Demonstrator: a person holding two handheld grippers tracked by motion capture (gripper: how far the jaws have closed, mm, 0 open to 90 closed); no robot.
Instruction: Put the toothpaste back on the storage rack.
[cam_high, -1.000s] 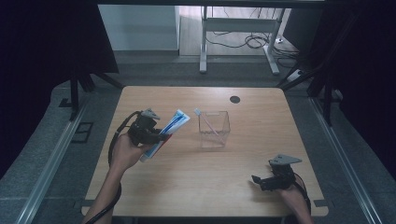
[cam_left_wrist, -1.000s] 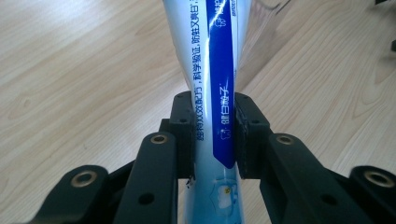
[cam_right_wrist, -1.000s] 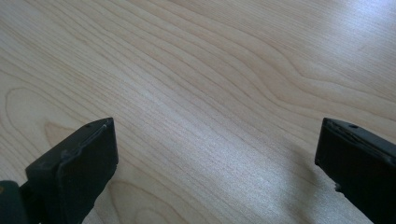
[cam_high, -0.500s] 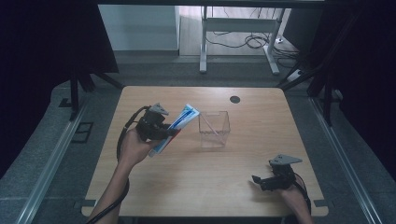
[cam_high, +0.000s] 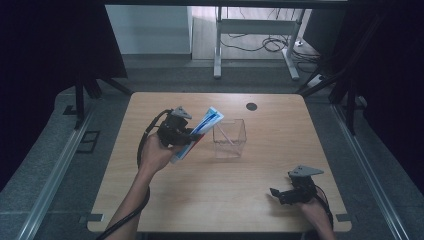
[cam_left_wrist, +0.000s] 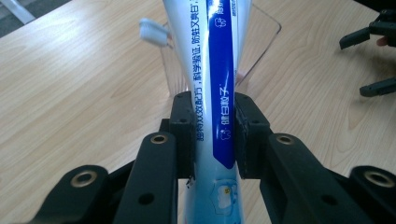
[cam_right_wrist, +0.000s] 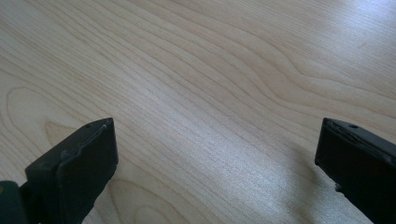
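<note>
A blue and white toothpaste tube (cam_high: 200, 131) (cam_left_wrist: 217, 84) is held tilted above the table, its upper end near the rim of a clear plastic box (cam_high: 230, 138) (cam_left_wrist: 261, 46). My left gripper (cam_high: 186, 135) (cam_left_wrist: 213, 135) is shut on the tube's middle. A white toothbrush (cam_high: 226, 136) leans inside the box, its head (cam_left_wrist: 154, 32) poking above the rim. My right gripper (cam_high: 276, 194) (cam_right_wrist: 215, 154) rests low over the wooden table (cam_high: 165, 200) at the front right, jaws wide apart and nothing between them; its fingers (cam_left_wrist: 369, 86) show far off in the left gripper view.
A dark round hole (cam_high: 251, 106) sits in the tabletop near the far edge. Beyond the table stand a metal frame (cam_high: 255, 30) and loose cables (cam_high: 270, 45) on the floor. Dark curtains hang at both sides.
My left gripper has carried the toothpaste tube to the right, toward the clear box, and its upper end now reaches the box's rim. The right gripper has stayed put.
</note>
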